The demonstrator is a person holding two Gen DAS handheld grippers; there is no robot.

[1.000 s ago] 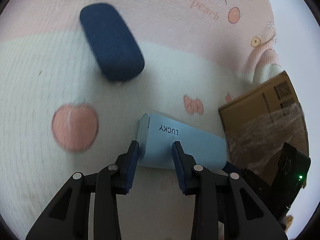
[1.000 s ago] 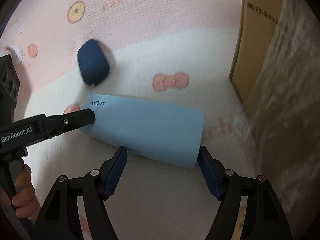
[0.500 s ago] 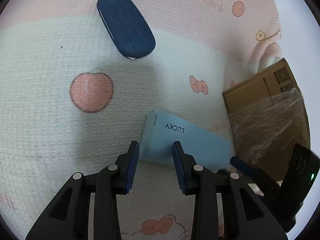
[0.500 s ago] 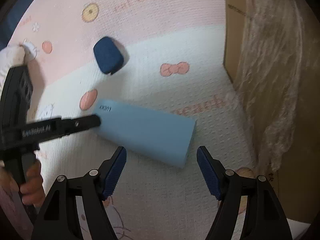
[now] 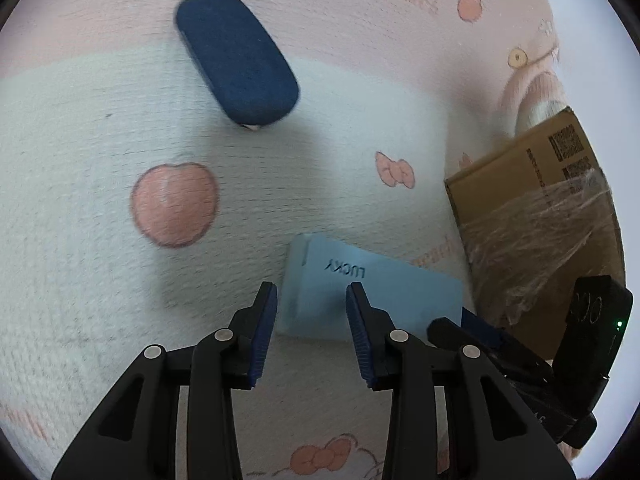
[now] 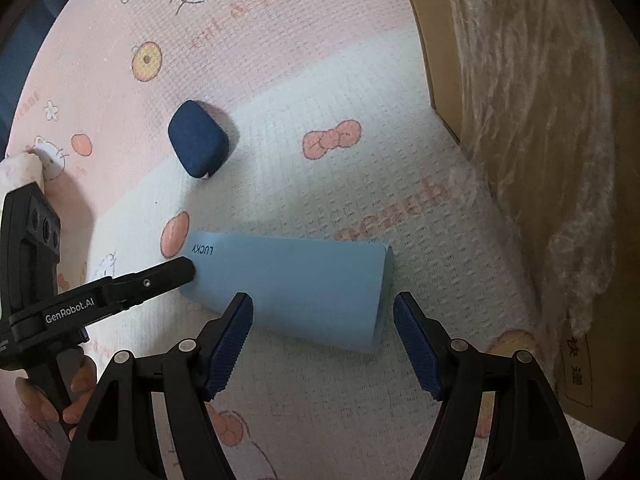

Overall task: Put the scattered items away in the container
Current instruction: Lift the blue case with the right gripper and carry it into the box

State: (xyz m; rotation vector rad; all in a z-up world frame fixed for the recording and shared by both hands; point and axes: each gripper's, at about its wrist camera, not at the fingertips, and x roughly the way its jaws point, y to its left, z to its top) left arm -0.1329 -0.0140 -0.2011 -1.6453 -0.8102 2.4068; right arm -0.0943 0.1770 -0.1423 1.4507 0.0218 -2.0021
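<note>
A light blue box marked LUCKY (image 5: 372,296) (image 6: 296,284) is held up above the pink and white mat. My left gripper (image 5: 311,298) is shut on its LUCKY end. My right gripper (image 6: 323,316) is shut across the box's other end, its jaws wide apart on the sides. A dark blue oval case (image 5: 236,58) (image 6: 198,145) lies on the mat beyond. The cardboard box (image 5: 528,216) (image 6: 540,140), partly wrapped in clear film, stands to the right.
The mat (image 5: 80,200) (image 6: 360,80) carries peach, bow and cat prints. The left gripper's body and the person's hand (image 6: 40,392) show at the left of the right wrist view. The right gripper's body (image 5: 560,360) shows at the lower right of the left wrist view.
Both grippers have lifted the light blue box up off the mat and toward the cardboard box. The dark blue case has stayed on the mat.
</note>
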